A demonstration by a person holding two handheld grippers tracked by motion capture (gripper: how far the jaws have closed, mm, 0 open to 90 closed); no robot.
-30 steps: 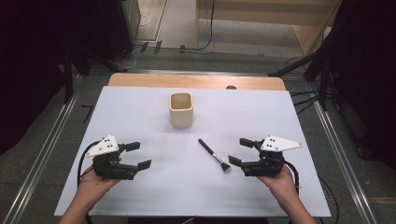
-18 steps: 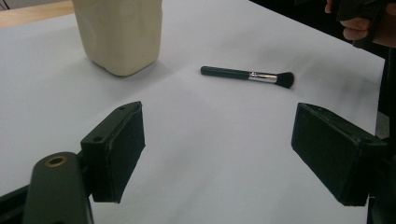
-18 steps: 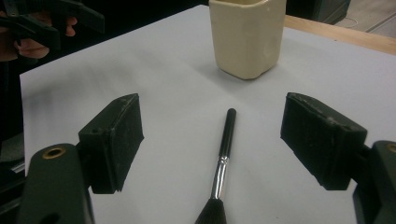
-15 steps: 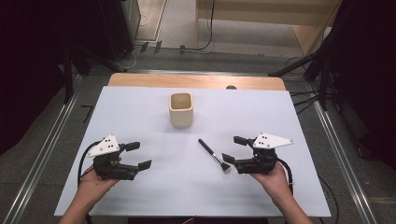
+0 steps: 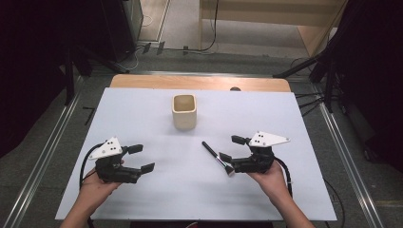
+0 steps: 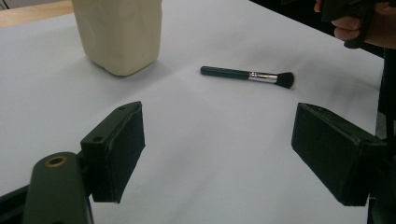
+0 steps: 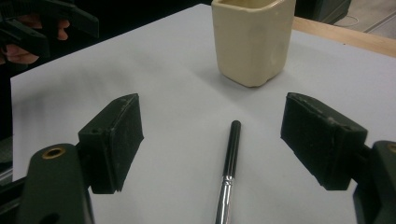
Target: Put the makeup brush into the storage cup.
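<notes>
Black right tongs (image 5: pixel 229 149) wide open, holding nothing, low over the white surface (image 5: pixel 142 109) with the brush (image 5: pixel 216 157) lying between the jaws, bristle end nearest the hand. Left tongs (image 5: pixel 140 158) also wide open and empty, well apart from the brush. Cream cup (image 5: pixel 184 111) upright beyond both.

A table (image 5: pixel 142 109) with a pale, bluish-white top carries everything; a strip of bare wood (image 5: pixel 199 82) shows along its far edge. Two things lie directly on it. A cream square cup (image 5: pixel 184 111) stands upright well beyond both tongs, roughly midway between them. A black makeup brush (image 5: pixel 216 157) with a silver collar lies flat just in front of the right tongs (image 5: pixel 234 148), between their wide-open jaws in the right gripper view, and well apart from the left tongs (image 5: pixel 141 158).
</notes>
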